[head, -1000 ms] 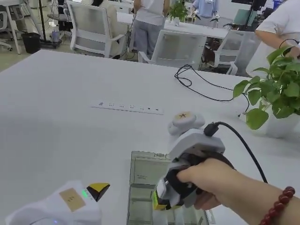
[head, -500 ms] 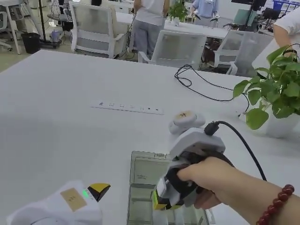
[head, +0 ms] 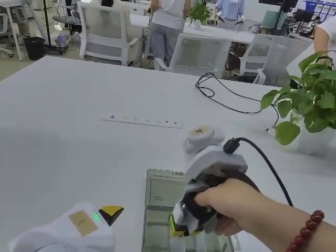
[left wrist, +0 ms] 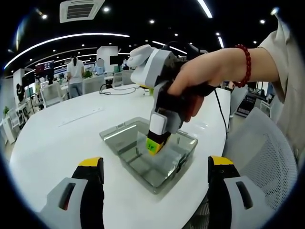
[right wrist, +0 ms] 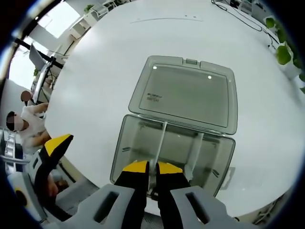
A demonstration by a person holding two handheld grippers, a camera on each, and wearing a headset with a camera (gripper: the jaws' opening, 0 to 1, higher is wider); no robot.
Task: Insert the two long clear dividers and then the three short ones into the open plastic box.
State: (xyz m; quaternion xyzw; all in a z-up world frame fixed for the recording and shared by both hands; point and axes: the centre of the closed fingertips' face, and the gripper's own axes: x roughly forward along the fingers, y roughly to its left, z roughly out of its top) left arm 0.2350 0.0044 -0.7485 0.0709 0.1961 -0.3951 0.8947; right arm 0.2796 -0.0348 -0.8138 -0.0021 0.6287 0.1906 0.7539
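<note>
Two claws show in the head view. The right claw (head: 178, 231) hangs tip-down over the open plastic box (head: 157, 191) at the table's (head: 79, 115) near edge, and the left claw (head: 109, 212) sits off to its left.

Left gripper view: the left jaws are spread wide and empty, probably on standby to steady the box.

Right gripper view: the jaws are nearly pressed together, pinching a clear divider (right wrist: 159, 143) upright, I'd guess so it slides into its slots. Another divider (right wrist: 193, 152) stands in the box near it.

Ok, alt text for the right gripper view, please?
The right gripper pinches a clear divider standing inside the open plastic box on a white table. A second divider stands beside it; the lid lies open flat beyond.
</note>
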